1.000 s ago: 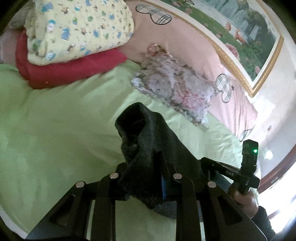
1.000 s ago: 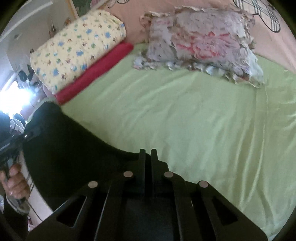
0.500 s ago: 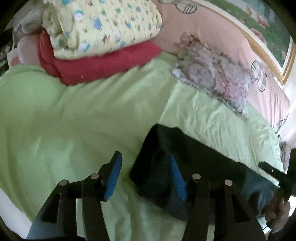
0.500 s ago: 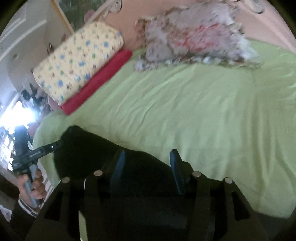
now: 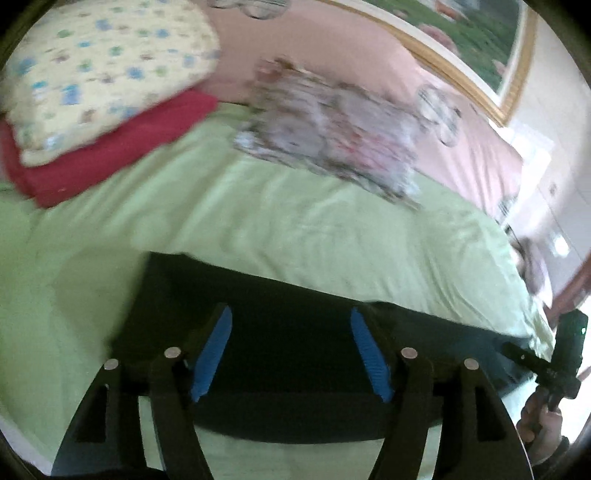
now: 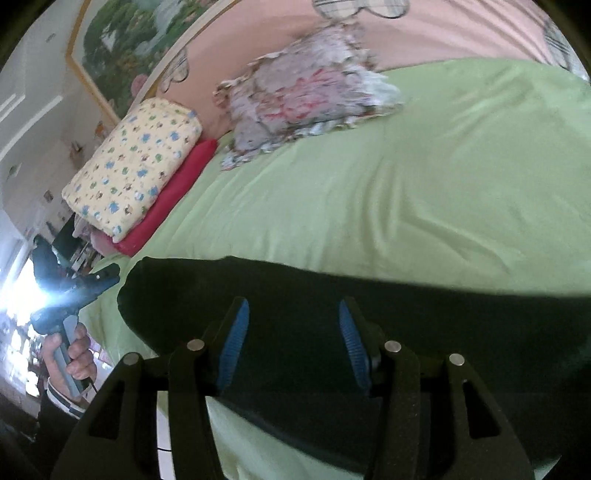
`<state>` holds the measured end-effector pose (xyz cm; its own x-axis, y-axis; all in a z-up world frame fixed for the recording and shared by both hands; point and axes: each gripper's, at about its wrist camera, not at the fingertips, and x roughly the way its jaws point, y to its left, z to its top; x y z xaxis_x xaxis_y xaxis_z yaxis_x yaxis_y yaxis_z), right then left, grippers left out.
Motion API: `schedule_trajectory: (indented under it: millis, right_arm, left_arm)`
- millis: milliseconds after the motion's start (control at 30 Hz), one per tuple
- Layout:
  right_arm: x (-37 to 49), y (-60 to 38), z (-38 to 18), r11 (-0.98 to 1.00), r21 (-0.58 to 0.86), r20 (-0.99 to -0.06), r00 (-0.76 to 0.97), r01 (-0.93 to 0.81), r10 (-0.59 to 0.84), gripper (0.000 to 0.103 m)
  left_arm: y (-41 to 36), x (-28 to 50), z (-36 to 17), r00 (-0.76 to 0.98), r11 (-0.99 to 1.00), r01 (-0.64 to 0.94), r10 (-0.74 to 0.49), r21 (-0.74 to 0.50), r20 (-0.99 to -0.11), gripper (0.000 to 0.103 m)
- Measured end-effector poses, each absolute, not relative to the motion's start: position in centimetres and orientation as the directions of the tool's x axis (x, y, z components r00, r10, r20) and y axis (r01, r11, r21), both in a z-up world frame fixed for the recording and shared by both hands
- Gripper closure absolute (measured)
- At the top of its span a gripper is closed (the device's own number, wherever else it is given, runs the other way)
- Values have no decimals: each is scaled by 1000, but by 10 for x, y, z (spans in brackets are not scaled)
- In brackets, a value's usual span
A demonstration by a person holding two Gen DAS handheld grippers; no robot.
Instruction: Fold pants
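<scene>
The dark pants [image 5: 295, 306] lie flat on the green bed sheet [image 5: 295, 221], near the front edge of the bed, as a long band that runs from about 9 o'clock to 3 o'clock across the lower half of both wrist views. In the right wrist view the same pants [image 6: 406, 306] end in a rounded corner at about 9 o'clock.

The left tongs [image 5: 290, 354] stand wide apart, with the blue pads [image 5: 212, 354] clear on each side and nothing held between them; the dark cloth is seen between and behind them. The right tongs [image 6: 291, 343] are apart as well, also holding nothing, and they are over the pants. Whether the fingertips touch the cloth cannot be told in either view.

In the left wrist view the other gripper with the person's right hand [image 5: 543, 421] shows at about 4 o'clock, beside the end of the pants. In the right wrist view the person's left hand [image 6: 70, 354] with its gripper shows at about 8 o'clock, just past the rounded corner.

Farther back on the bed, at 12 o'clock, a floral pillow [image 6: 303, 92] lies against the pink headboard [image 6: 443, 33]. At 10 o'clock a yellow printed quilt [image 6: 136, 166] is stacked on a red blanket [image 6: 173, 192]. A framed landscape painting [image 6: 129, 44] hangs above.
</scene>
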<state>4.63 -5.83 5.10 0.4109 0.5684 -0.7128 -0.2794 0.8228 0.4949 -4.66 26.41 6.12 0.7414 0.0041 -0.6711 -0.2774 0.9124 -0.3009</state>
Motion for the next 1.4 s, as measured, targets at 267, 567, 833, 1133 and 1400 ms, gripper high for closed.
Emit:
schedule_trajectory:
  millis: [267,567,833,1133,1400]
  right_arm:
    - [7,-120,60,852,498,-704,497,-163,507,48]
    - [-38,-184,65,865,501,-692,593,-15,411,46]
    - [-59,-231,59,855,497,-719,621,147,311,45]
    - [-63,-260,48,798,545,-717,637,258,284,42]
    - [-54,-281,35,702,645,-665,676,303,319,42]
  left_arm:
    - [192,-9,56,721,942,-118,-137,-315,-680,28]
    - [119,25,58,680,946,49,-266,-320,-684,24]
    - [68,51,58,632,933,155,-347,-325,-693,23]
    - [19,81,65,573,918,278,-394,-282,-719,23]
    - [-26,118,64,473,877,398,-448,-270,-759,23]
